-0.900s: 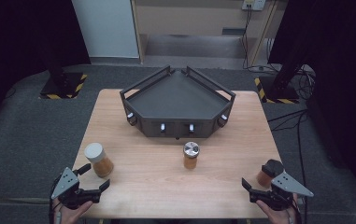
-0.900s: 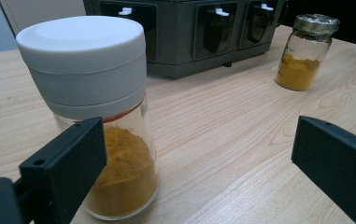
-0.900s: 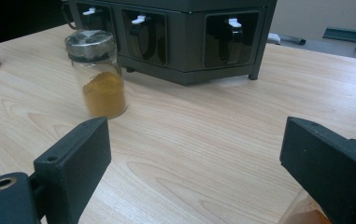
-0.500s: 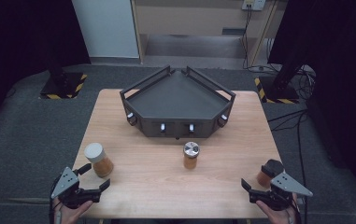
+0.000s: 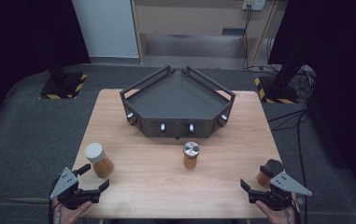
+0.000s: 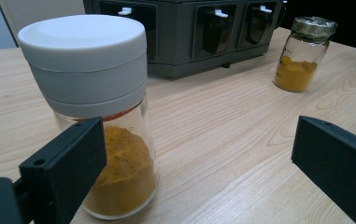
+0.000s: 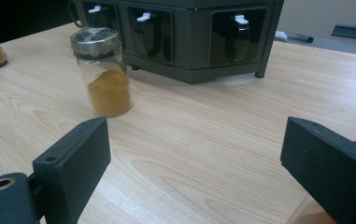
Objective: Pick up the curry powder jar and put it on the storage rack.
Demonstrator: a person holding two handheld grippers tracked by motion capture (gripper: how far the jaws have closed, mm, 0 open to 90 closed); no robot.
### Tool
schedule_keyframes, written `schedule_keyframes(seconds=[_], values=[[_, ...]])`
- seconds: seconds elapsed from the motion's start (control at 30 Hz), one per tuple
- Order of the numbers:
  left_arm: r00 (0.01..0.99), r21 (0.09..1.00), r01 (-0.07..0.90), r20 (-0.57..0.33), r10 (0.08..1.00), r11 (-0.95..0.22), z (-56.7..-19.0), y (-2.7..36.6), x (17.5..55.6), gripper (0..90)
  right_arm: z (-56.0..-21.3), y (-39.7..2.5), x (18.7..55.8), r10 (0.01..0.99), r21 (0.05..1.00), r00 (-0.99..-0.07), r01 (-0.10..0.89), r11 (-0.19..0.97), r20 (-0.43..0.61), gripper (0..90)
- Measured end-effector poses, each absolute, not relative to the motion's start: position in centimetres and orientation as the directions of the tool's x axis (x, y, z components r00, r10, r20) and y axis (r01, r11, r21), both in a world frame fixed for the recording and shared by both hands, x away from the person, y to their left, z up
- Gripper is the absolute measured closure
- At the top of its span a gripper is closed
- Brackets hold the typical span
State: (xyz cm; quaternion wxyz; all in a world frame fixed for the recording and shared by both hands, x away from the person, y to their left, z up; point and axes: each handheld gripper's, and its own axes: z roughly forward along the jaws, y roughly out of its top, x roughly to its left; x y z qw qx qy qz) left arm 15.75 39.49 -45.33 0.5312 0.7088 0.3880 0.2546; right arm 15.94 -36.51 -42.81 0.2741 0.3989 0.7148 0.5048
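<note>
Left claw (image 5: 90, 179) stands released at the near-left table (image 5: 147, 186) edge, the white-lidded jar (image 5: 99, 159) of orange powder upright just beyond its jaws. Right claw (image 5: 255, 183) is likewise released at the near right, a dark-capped jar (image 5: 268, 171) beside it. Neither these nor the metal-lidded jar (image 5: 191, 155) before the grey rack (image 5: 178, 100) bear readable labels.

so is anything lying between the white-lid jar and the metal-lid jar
No. In the high view, bare wooden table runs between the white-lid jar and the metal-lid jar. The left gripper view shows the same empty stretch.
</note>
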Motion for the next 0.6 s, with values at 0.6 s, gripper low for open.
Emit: schedule_keyframes(seconds=[0.6], values=[[0.574, 0.95, 0.279, -0.045, 0.818, -0.144, -45.24, 39.37, 15.74, 2.4, -42.85, -36.61, 15.98, 0.844, 0.941, -0.536, 0.293, 0.17, 0.015, 8.5]])
